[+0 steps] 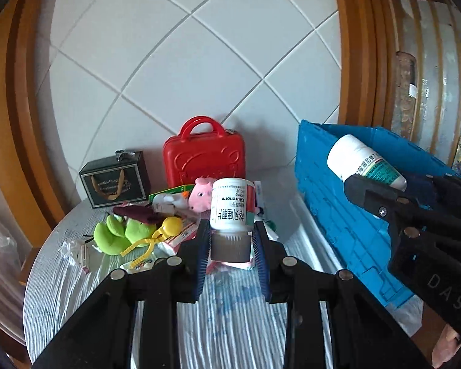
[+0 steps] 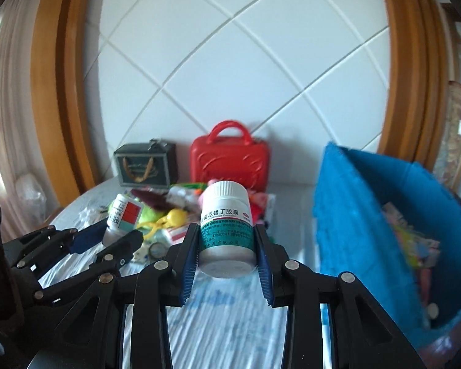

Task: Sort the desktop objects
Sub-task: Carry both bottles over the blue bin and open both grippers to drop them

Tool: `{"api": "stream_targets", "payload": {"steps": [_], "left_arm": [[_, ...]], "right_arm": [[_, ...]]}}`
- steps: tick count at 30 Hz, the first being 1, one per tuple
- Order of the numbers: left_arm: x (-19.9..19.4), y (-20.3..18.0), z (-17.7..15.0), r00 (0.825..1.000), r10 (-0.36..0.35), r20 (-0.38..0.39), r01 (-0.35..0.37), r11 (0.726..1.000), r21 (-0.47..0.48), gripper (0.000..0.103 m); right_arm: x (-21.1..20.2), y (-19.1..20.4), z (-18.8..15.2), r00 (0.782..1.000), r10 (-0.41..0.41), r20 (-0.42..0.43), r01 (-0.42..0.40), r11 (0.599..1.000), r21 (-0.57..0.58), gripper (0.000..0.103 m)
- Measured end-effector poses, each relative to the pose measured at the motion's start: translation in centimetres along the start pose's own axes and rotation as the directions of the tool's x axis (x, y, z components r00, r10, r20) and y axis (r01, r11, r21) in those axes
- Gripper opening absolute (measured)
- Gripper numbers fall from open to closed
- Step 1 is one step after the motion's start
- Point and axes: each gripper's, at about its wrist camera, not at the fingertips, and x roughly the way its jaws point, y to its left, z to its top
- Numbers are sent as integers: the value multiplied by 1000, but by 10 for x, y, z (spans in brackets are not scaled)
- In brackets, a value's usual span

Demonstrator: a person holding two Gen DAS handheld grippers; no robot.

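Observation:
My left gripper (image 1: 230, 244) is shut on a white medicine bottle (image 1: 232, 206) with a red and green label, held cap-down above the striped tablecloth; it also shows in the right wrist view (image 2: 124, 215). My right gripper (image 2: 227, 246) is shut on a second white bottle with a green label (image 2: 226, 224), held upright above the cloth. In the left wrist view that bottle (image 1: 364, 161) is tilted in front of the blue crate (image 1: 332, 190). The crate (image 2: 353, 215) stands at the right, with several items inside.
A red toy suitcase (image 1: 204, 156) and a dark gift box (image 1: 115, 181) stand at the back against the tiled wall. A pile with a pink pig plush (image 1: 201, 196), green plush (image 1: 120, 233), yellow toy (image 1: 166, 230) and packets lies mid-table. The round table edge curves at left.

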Motion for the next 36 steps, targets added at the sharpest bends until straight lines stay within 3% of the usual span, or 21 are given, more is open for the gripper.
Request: {"api": "stream_targets", "payload": {"steps": [4,8,11,13,16,18,23,28,31,36], "left_arm": [[7,-56,24,999,-44,1,44,999,28,27],[29,-128,61,988,-144,-49,146,989,29,27],[56,-193,93,970,-219,-108,220,975,-1,27],[77,-233,110,961,-230,-155,230,973,-14,27],[128,-285,129,934,-233,-270,228,972,-51,27],[167,-314,135,906,-220,-362,213,975,-61,27],[247,-366,126,834,-114,-539,126,992,-15,27],[298,-403,111,744,-96,-661,132,991,5,27],[313,-414,103,726,-79,-683,126,992,19,27],[323,-418,96,723,-61,-688,122,992,39,27]], "right_arm": [[-20,-59,9,998,-61,33,60,998,31,34],[-30,-142,24,992,-115,43,113,992,58,34],[-32,-214,36,985,-168,27,167,985,54,34],[-23,-266,43,982,-190,-11,190,980,55,34],[8,-332,44,971,-213,-105,219,975,48,34],[37,-370,40,961,-206,-186,218,975,46,34],[110,-435,12,912,-163,-377,197,979,52,34],[169,-473,-19,826,-82,-558,160,983,92,34],[185,-484,-35,783,-92,-615,177,981,78,34],[197,-492,-47,753,-106,-649,191,980,62,34]]}}
